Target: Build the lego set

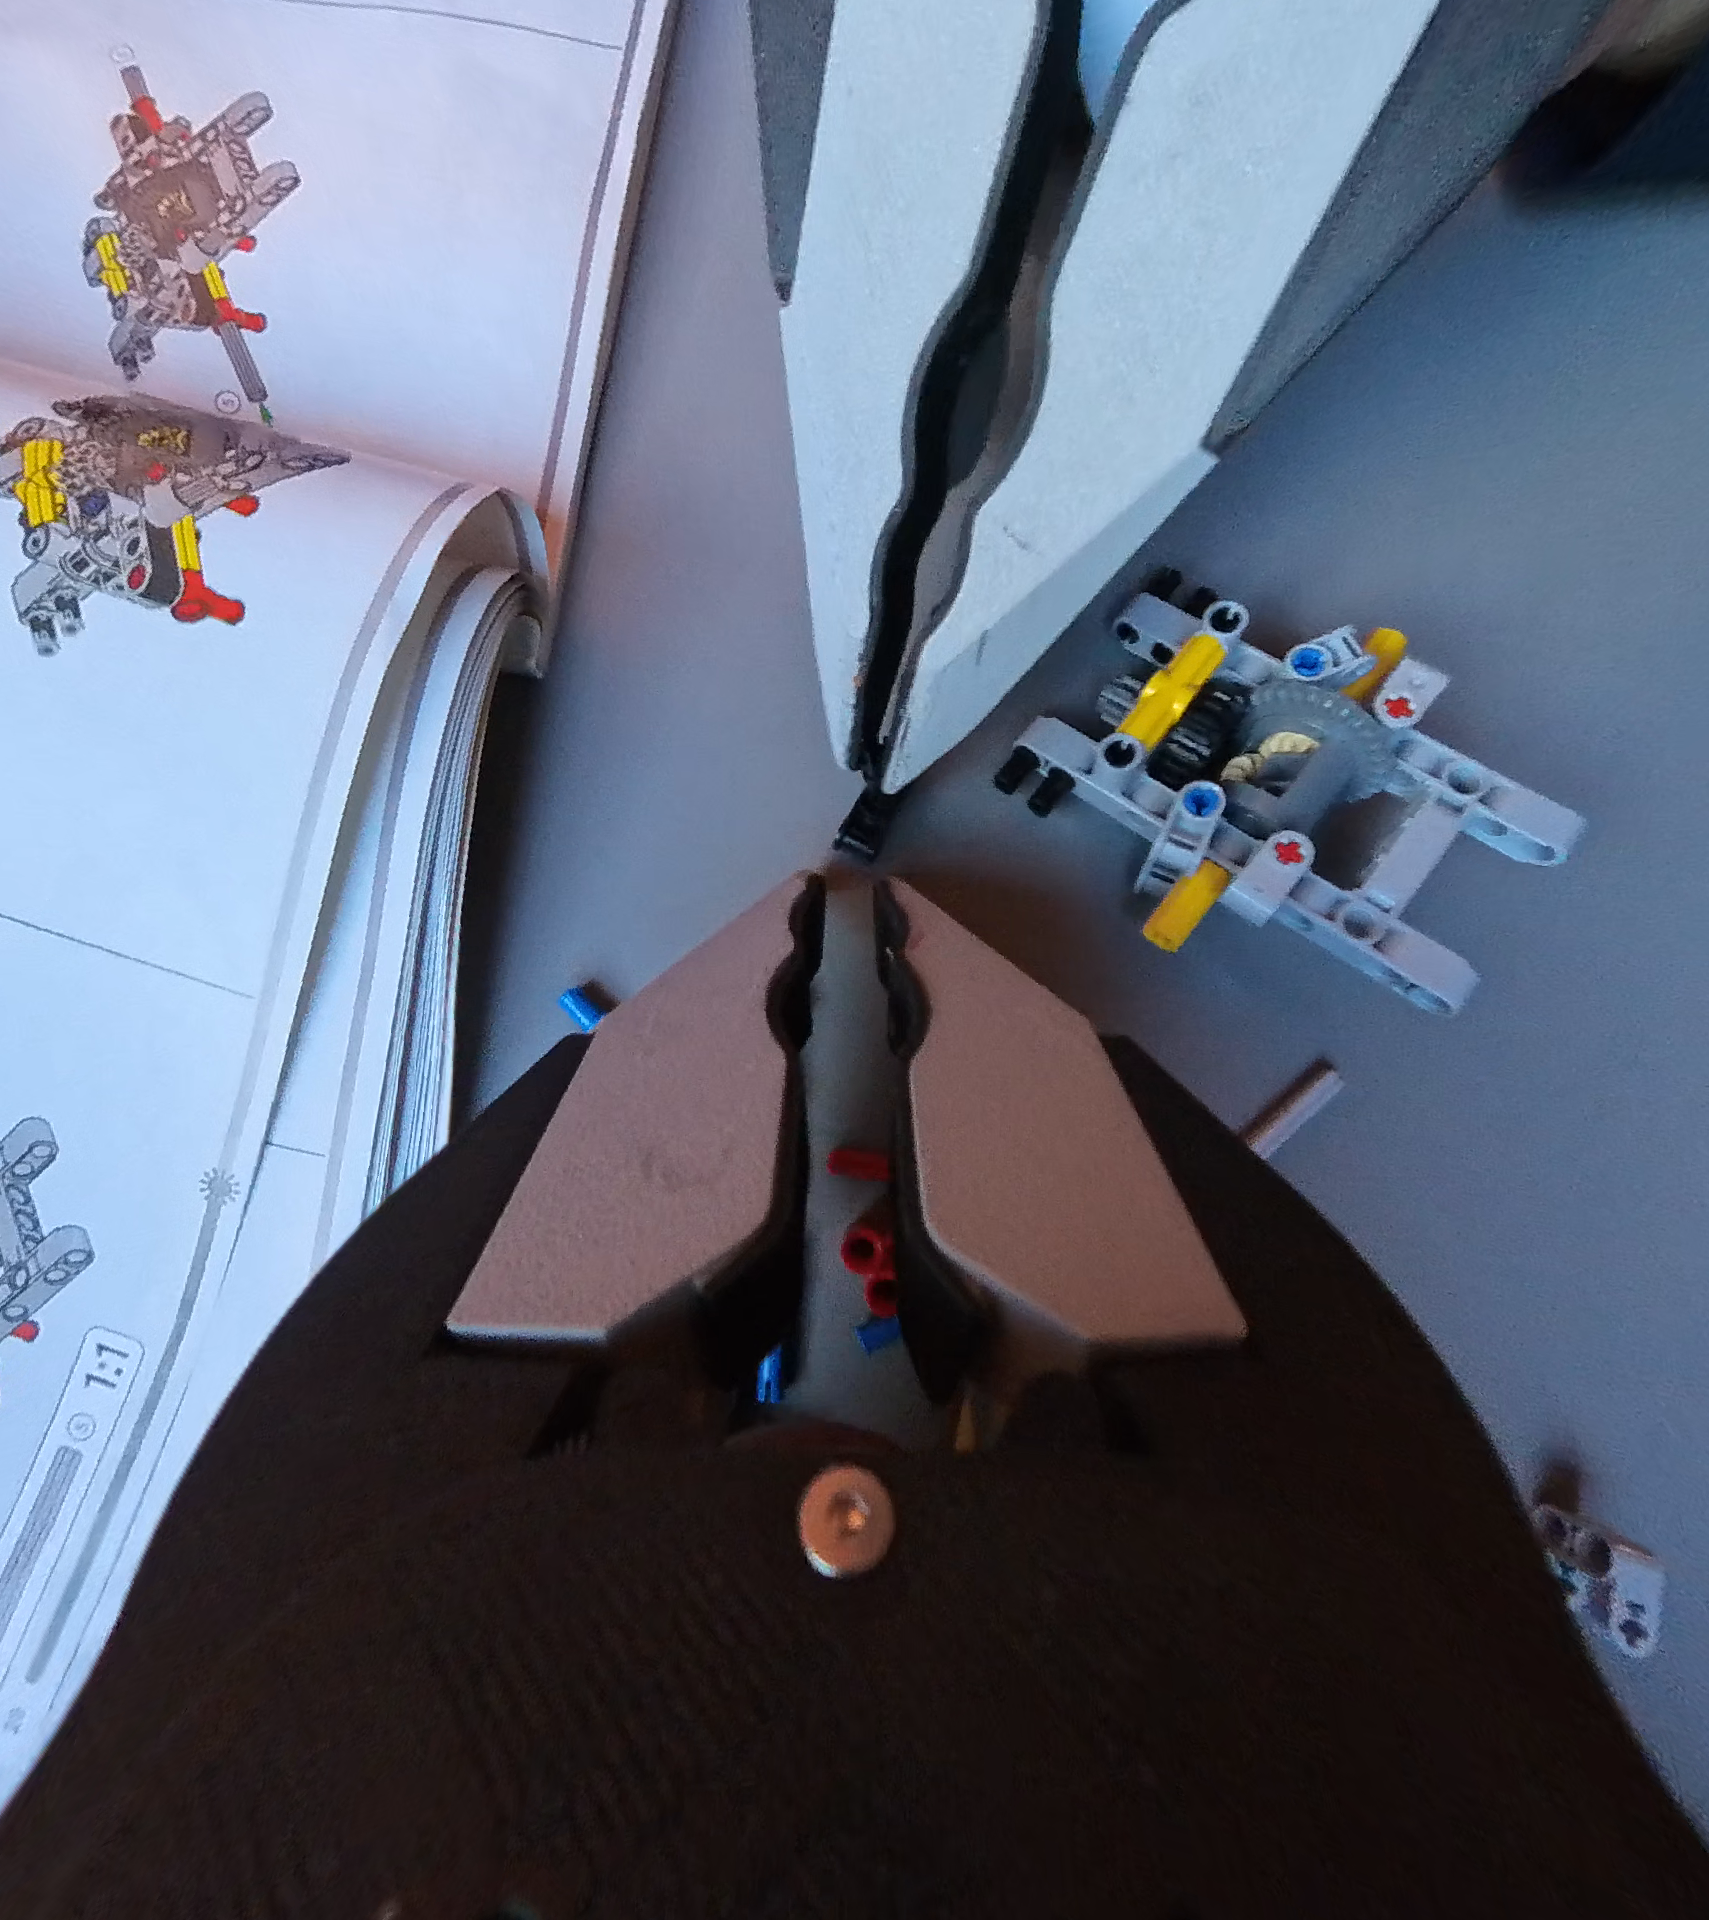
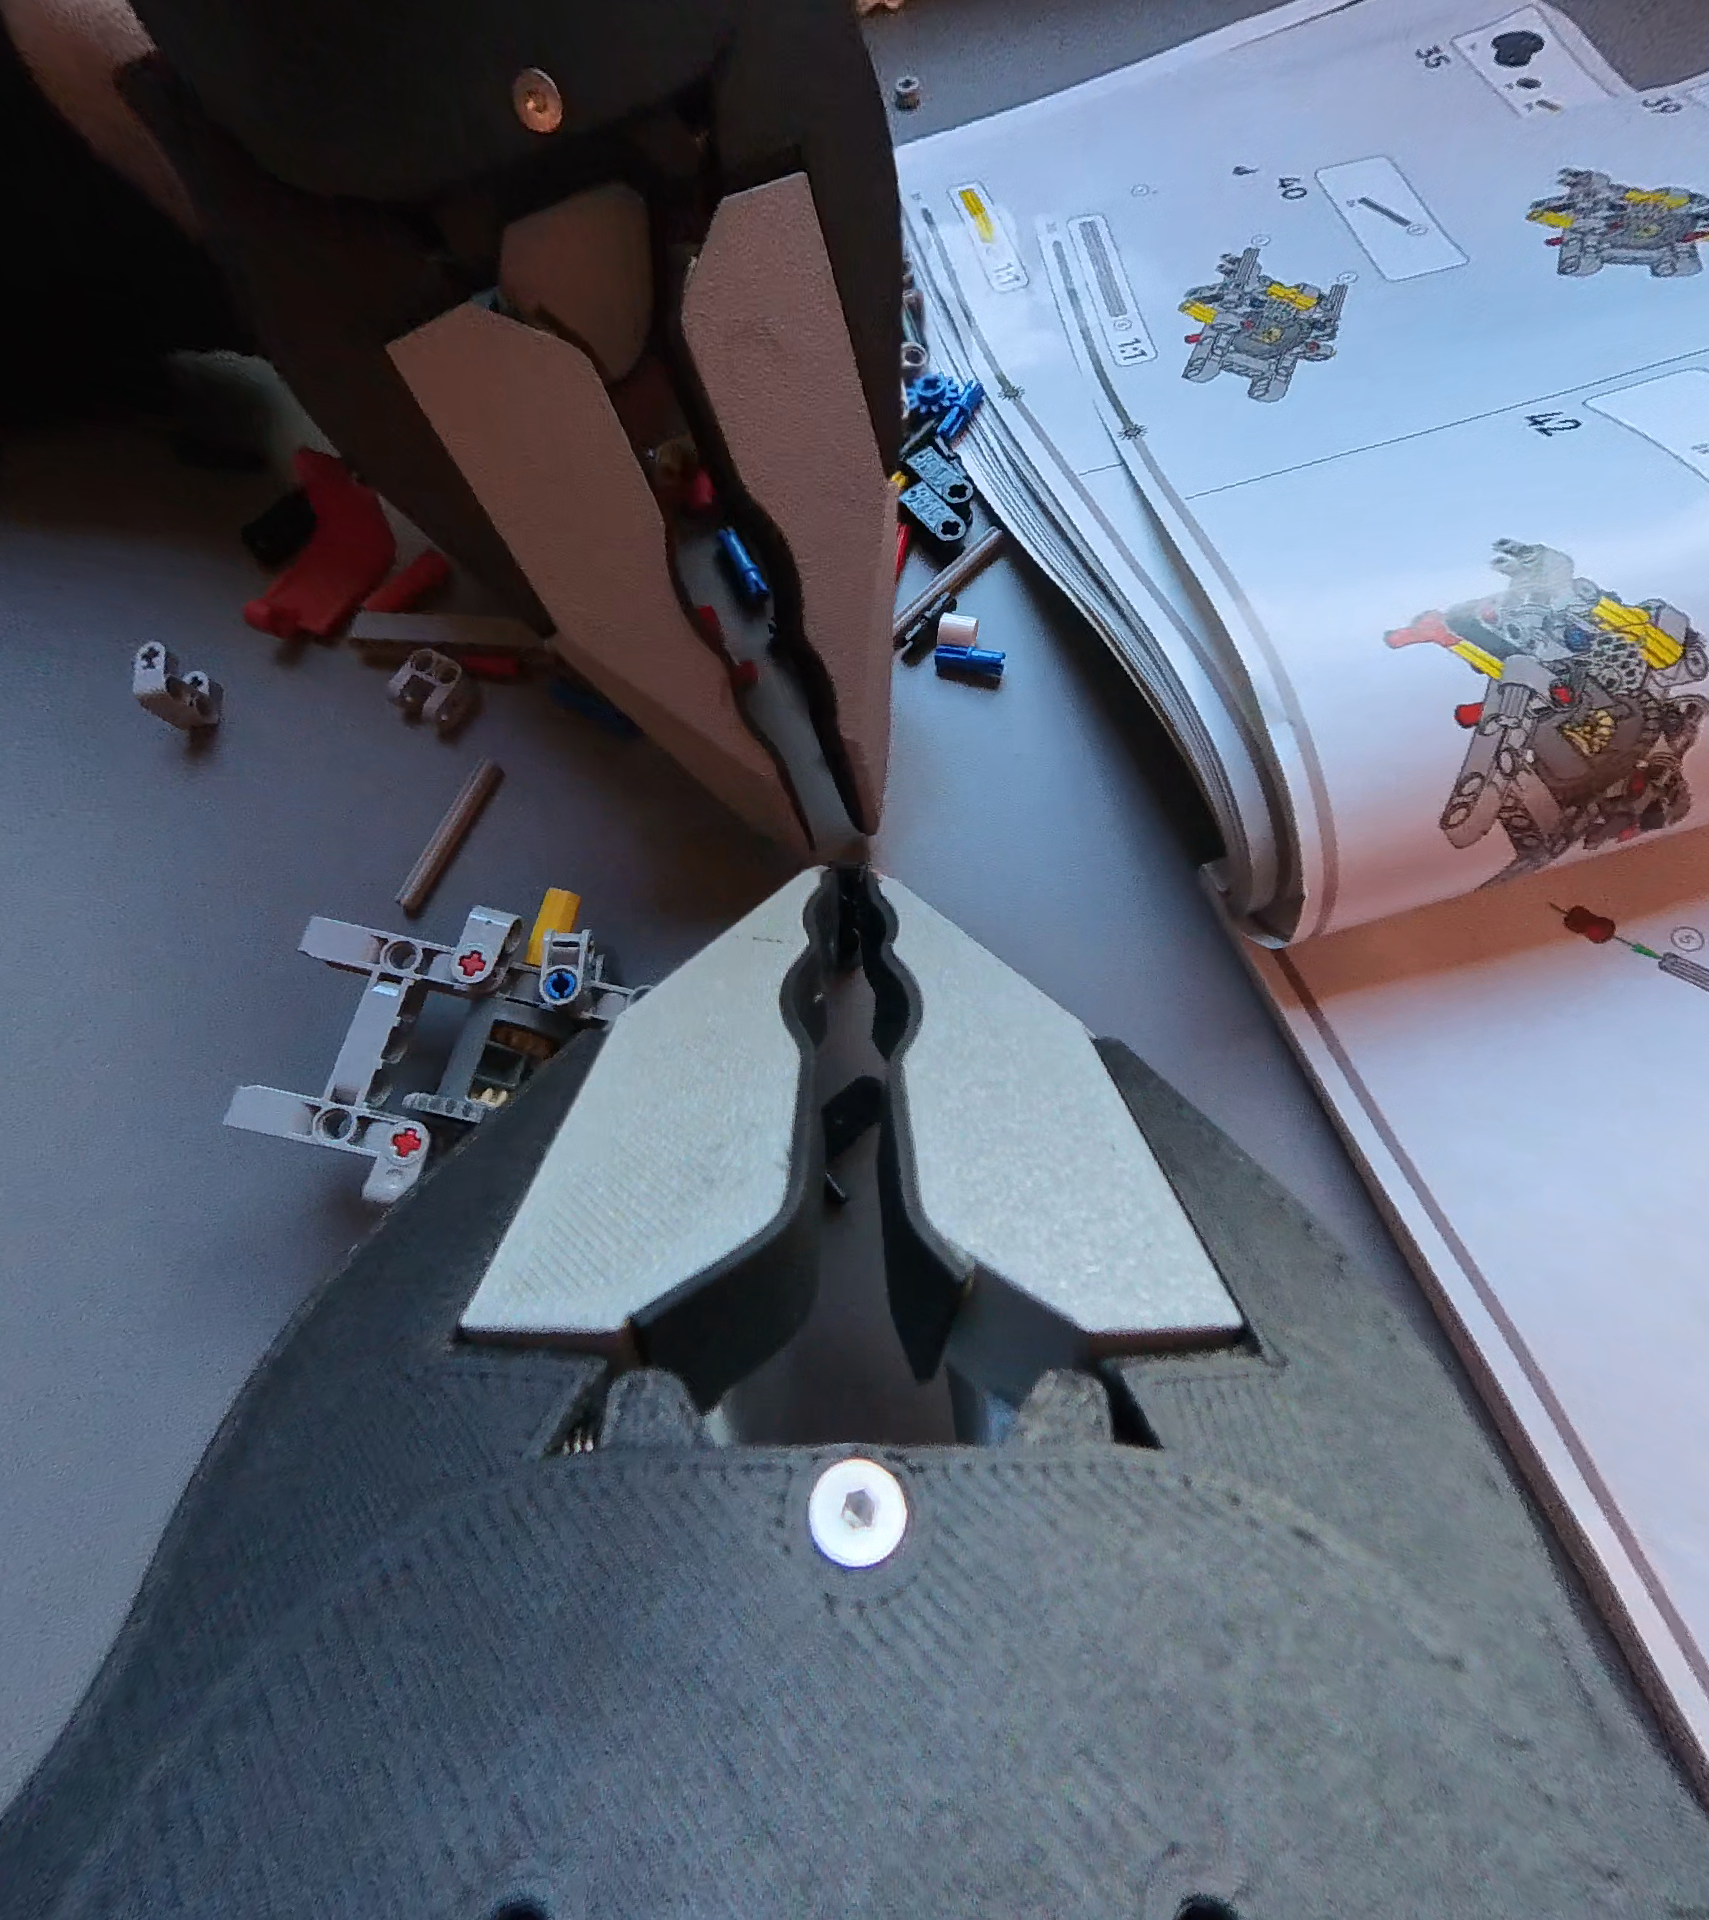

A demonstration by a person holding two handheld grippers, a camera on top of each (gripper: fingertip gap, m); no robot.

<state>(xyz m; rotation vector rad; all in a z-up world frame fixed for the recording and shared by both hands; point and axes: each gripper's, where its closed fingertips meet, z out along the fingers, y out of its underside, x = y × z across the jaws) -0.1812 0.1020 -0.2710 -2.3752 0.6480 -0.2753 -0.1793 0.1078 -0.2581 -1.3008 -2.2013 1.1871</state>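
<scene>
Black and tiny, the pin point(image 1: 865, 821) sticks out of your right gripper point(image 2: 845, 883), pinched at its tips. Your left gripper point(image 1: 845, 883) faces it tip to tip, slightly parted, empty, above the grey table point(image 1: 1556, 416) beside the booklet's point(image 1: 206, 831) edge.

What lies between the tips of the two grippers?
A small black pin, held by the right gripper; the left wrist view shows it just beyond the left gripper.
</scene>
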